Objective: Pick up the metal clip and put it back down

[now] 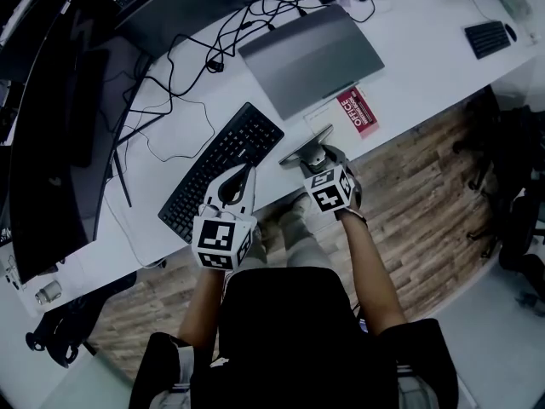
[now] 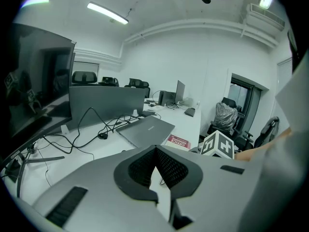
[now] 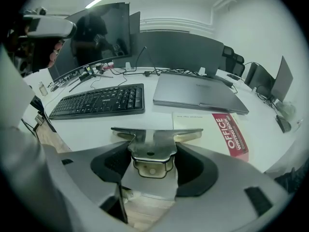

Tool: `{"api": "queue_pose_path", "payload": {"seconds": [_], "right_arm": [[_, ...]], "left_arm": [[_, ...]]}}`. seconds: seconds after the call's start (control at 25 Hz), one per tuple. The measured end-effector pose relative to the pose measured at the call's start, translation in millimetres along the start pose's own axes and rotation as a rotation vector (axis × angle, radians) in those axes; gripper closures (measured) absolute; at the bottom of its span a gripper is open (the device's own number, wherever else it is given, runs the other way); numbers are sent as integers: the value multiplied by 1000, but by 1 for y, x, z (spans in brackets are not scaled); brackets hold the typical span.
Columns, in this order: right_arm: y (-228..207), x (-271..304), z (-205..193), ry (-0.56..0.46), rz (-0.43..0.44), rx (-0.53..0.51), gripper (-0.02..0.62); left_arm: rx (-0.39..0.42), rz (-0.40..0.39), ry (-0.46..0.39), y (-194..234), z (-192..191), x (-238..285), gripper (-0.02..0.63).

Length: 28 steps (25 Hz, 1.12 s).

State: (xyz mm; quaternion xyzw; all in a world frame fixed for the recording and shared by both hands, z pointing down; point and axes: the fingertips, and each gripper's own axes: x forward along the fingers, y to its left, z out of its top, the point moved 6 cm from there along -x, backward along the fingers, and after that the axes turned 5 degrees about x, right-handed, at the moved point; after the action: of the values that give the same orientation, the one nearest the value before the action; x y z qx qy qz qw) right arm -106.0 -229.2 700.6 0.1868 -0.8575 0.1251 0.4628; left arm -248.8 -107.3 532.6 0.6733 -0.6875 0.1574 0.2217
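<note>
My right gripper [image 3: 150,153] is shut on the metal clip [image 3: 153,148], a shiny steel bulldog clip with a wide flat mouth bar pointing away from me. In the head view the metal clip [image 1: 308,146] hangs above the front edge of the white desk [image 1: 409,66], held by the right gripper [image 1: 317,157]. My left gripper [image 1: 238,180] hovers over the near end of the black keyboard [image 1: 220,169]. In its own view the left gripper [image 2: 155,167] has its jaws together with nothing between them.
A closed grey laptop [image 1: 311,56] lies behind the clip, and a white-and-red writing pad [image 1: 351,112] lies beside it. A large dark monitor [image 1: 51,135] stands at the left, with several cables [image 1: 183,75] across the desk. Wooden floor [image 1: 426,186] lies below the desk edge.
</note>
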Motion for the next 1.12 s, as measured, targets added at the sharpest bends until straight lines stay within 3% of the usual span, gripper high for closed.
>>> {"api": "queue_pose_path", "payload": {"seconds": [0.6,1.12], "right_arm": [[-21,-43,14,-107,-44,64,310],[-55,-121,34,-266,-130,121,310]], "left_arm": [[39,-21,-48,-17,23,-1,594],[109,-68,-115,-47,59,-1,594]]}}
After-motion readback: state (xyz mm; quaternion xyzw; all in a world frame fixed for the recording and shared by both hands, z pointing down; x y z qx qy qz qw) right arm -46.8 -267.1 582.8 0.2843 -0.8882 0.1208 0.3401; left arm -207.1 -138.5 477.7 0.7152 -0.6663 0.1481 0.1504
